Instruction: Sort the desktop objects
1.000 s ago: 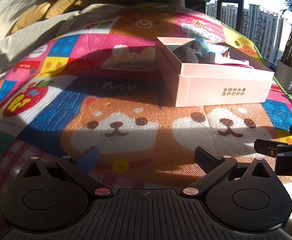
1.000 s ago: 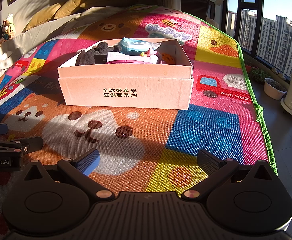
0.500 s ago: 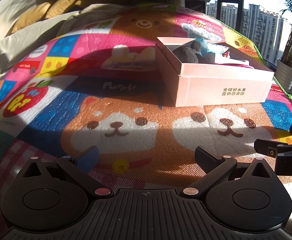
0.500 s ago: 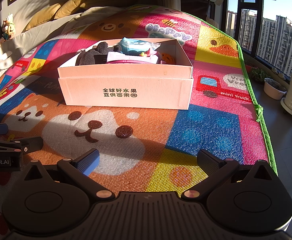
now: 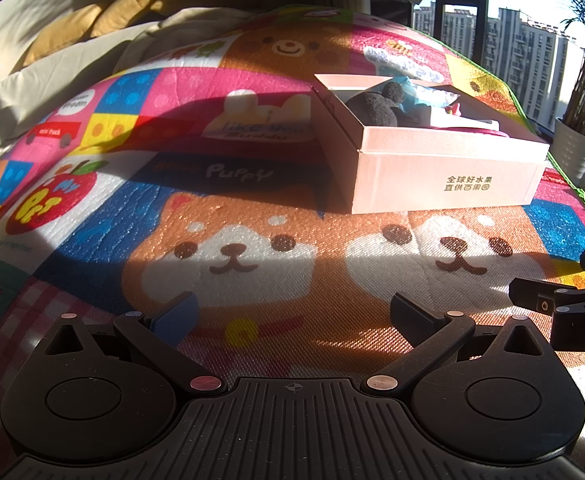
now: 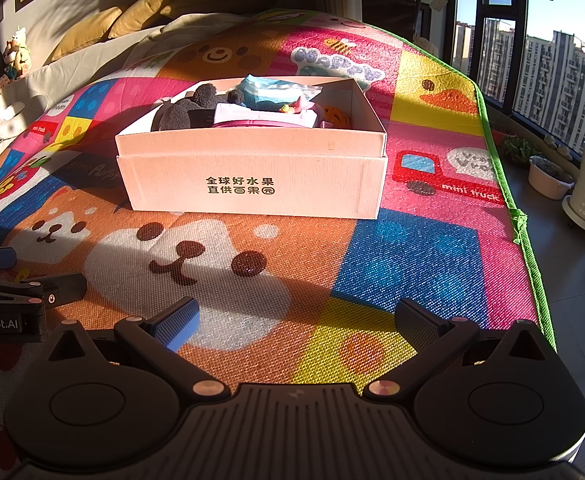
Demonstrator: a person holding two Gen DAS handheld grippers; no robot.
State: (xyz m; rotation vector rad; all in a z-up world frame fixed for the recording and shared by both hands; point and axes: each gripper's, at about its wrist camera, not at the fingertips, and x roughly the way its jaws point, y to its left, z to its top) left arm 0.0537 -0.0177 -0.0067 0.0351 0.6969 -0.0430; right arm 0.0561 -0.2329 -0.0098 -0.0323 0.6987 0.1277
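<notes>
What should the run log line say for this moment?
left tool: open, empty | right tool: open, empty | pink box: on mat, holds plush toy and other items | mat in front of box: bare

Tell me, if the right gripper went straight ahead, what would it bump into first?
Probably the pink box. The right gripper, jaws open and empty, points over bare play mat toward the box's front wall. Nothing else shows in between, though depth is hard to judge.

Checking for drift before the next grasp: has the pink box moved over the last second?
No. In the right wrist view the pink box keeps the same place against the mat's printed truck.
</notes>
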